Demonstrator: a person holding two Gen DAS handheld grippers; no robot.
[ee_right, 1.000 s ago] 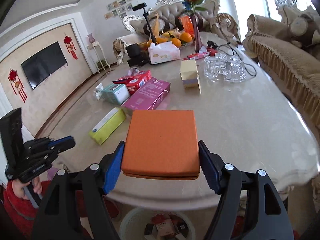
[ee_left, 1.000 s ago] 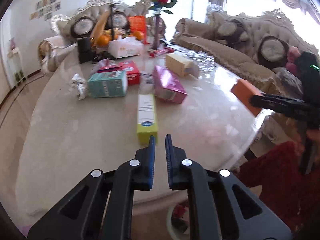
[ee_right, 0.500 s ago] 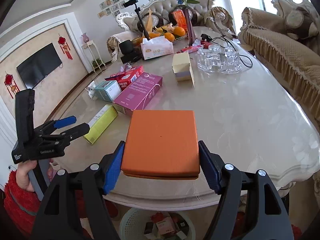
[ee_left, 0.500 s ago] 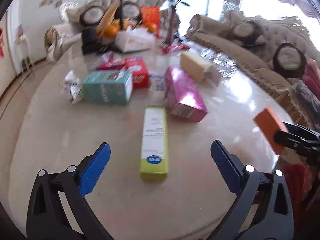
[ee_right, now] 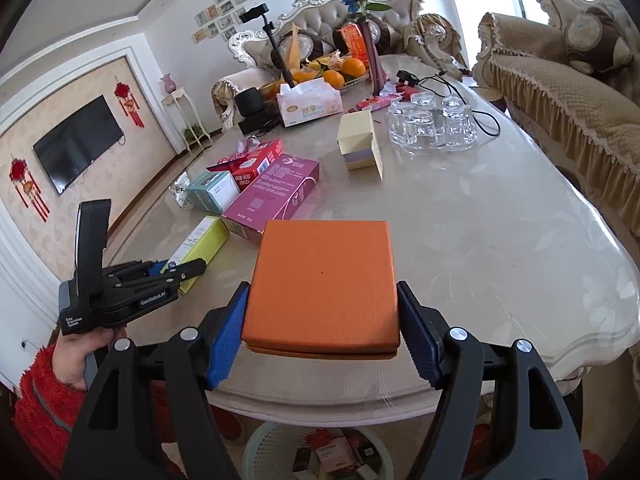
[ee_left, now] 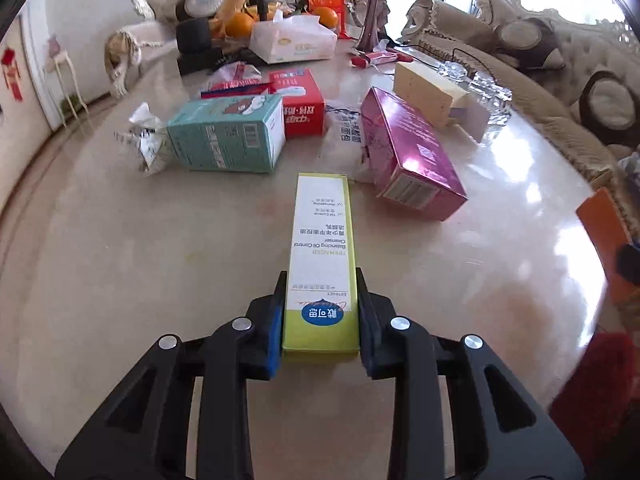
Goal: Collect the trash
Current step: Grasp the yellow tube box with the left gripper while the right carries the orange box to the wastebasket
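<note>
A home living room: ornate sofas [ee_right: 560, 76], wall-mounted television [ee_right: 78, 142], framed photos [ee_right: 228, 12], marble table [ee_right: 480, 248].

A second ago the left gripper [ee_left: 320, 312] hung shut and empty just short of the near end of the yellow-green carton [ee_left: 322, 256]; half a second ago it was spread wide, one finger on either side of that end without touching. Now its blue pads [ee_left: 275, 324] press both long sides of the carton's near end, and the carton lies flat on the tabletop [ee_left: 160, 248]. In the right wrist view the left gripper [ee_right: 188, 270] has advanced from off the tabletop's edge to reach over it and onto the yellow-green carton [ee_right: 202, 244]. The carton itself now fills much more of the left wrist view.
</note>
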